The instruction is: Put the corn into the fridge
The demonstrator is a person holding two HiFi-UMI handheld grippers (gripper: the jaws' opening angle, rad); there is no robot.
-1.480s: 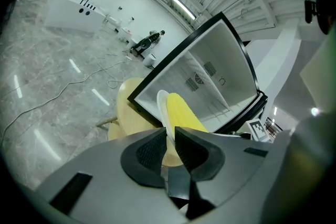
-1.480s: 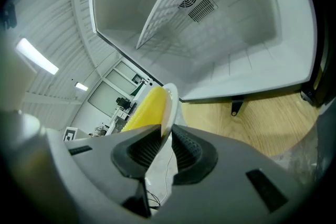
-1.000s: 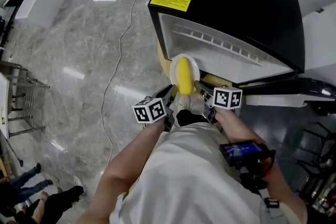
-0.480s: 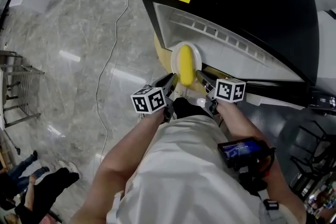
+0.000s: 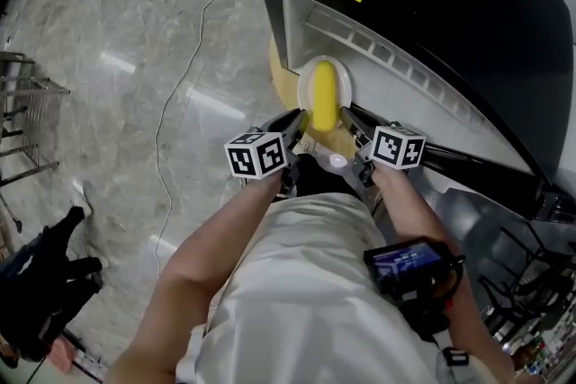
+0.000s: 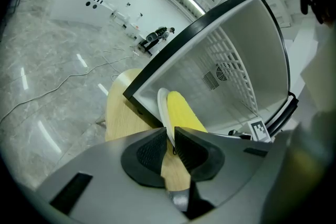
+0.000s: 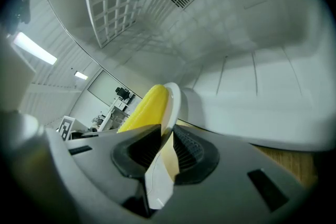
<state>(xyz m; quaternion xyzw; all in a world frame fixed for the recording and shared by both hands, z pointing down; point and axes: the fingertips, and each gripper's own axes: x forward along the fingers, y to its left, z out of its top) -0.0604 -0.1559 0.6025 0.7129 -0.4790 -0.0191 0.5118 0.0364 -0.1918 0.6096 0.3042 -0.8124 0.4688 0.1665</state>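
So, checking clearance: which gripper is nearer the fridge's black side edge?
The left gripper, clamped on the plate rim beside the fridge edge; the right gripper holds the opposite rim.

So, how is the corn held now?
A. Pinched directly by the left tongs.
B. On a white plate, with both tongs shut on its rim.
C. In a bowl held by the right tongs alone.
B: the corn lies on the white plate, and the left tongs and right tongs each clamp its rim.

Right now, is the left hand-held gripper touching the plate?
Touching. In the left gripper view, the left hand-held gripper pinches the rim of the plate.
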